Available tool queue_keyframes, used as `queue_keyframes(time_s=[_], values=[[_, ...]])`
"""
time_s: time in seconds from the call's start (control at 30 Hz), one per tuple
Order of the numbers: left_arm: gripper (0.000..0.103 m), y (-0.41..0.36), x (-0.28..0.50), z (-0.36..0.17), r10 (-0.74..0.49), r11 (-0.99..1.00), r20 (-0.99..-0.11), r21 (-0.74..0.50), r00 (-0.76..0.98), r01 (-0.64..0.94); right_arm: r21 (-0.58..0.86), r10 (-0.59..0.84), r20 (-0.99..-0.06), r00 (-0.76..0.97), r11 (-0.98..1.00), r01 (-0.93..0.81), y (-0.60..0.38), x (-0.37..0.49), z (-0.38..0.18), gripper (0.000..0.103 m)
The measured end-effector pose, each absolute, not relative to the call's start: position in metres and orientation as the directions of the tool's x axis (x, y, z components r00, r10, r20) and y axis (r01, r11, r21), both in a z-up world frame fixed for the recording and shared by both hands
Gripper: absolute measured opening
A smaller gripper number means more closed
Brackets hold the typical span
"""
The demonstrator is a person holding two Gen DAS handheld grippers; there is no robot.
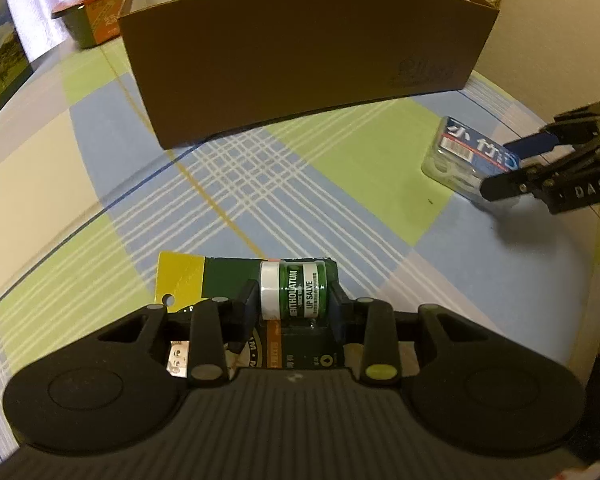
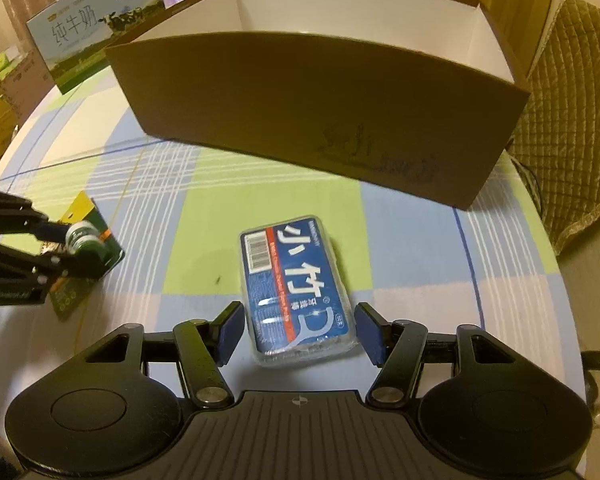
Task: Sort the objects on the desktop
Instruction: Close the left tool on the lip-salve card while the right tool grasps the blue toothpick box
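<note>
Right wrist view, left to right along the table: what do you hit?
Left gripper shut on the lip salve pack → blue floss box, between the open right gripper's fingers → quilted chair. The cardboard box spans the back, so it is left out.

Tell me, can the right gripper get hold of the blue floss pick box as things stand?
Probably yes. The right gripper already straddles the floss pick box, pads not yet touching its sides, and nothing lies between them.
</note>
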State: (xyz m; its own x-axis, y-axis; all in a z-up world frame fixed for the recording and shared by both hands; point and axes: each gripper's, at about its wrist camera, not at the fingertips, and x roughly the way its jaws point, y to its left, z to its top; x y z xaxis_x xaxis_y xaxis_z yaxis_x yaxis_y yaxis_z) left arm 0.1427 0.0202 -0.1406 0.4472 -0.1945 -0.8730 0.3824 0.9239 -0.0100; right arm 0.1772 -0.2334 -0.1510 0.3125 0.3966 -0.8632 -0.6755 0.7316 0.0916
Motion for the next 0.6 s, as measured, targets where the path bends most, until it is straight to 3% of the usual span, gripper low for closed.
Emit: queue_keyframes(time_s=[0.1,0.47,0.5,0.6], values=[[0.032,0.017,0.144,-0.142,-0.187,0.924,-0.873,0.0,0.451,0.382,0.11,0.407,-0.858,0.313,0.741,-0.662,-0.235,0.178,-0.151,0.075],[0.031,0.005,0.151,-0.145,-0.138,0.946,-0.877,0.021,0.46,0.325,0.088,0.42,-0.847,0.326,0.715,-0.694,-0.221,0.183,-0.158,0.075],[0.031,0.004,0.151,-0.145,-0.135,0.946,-0.878,0.023,0.459,0.323,0.075,0.418,-0.846,0.331,0.708,-0.702,-0.219,0.182,-0.158,0.074],[0.031,0.003,0.148,-0.144,-0.131,0.946,-0.88,0.027,0.457,0.323,0.04,0.4,-0.854,0.333,0.688,-0.724,-0.212,0.181,-0.162,0.058]])
